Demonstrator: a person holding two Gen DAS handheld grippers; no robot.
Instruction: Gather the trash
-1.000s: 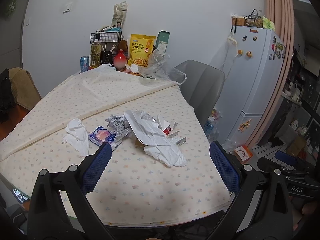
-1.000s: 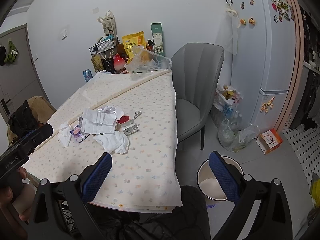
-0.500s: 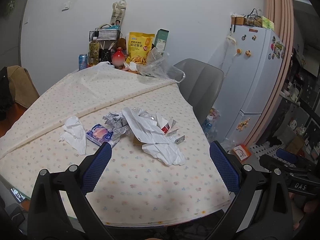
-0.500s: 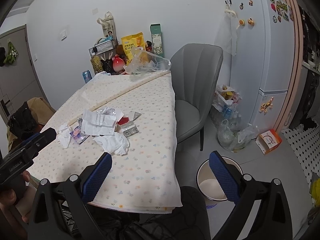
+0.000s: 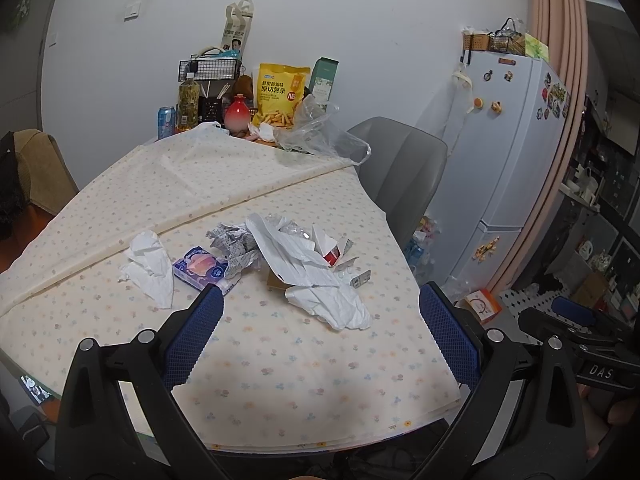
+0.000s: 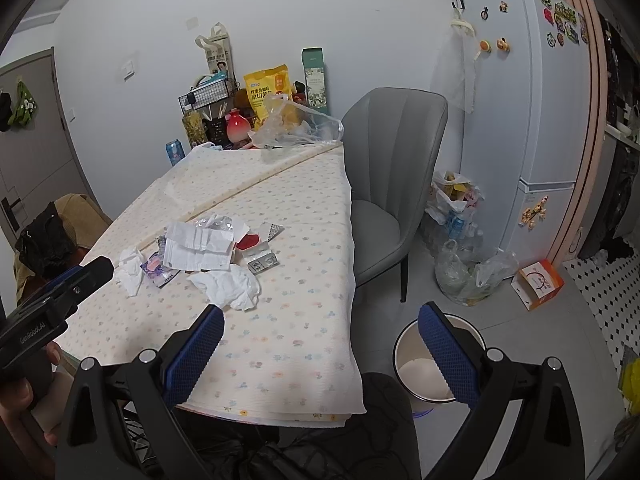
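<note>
A trash pile lies mid-table on the floral cloth: creased white paper, a crumpled tissue, printed foil wrap, a purple tissue pack, another tissue, a blister pack and a red scrap. My left gripper hovers open above the near table edge, short of the pile. The right gripper is open and holds nothing, over the table's near right corner. From there the paper, tissue and blister pack lie ahead to the left. A white bin stands on the floor behind the right finger.
A grey chair stands at the table's right side. Filled plastic bags, an orange box and a fridge are beyond it. Snack bags, bottles and a wire rack crowd the table's far end. A brown chair stands to the left.
The left view has shifted slightly, so the pile sits a little higher in it. Both grippers stay open and nothing on the table has moved.
</note>
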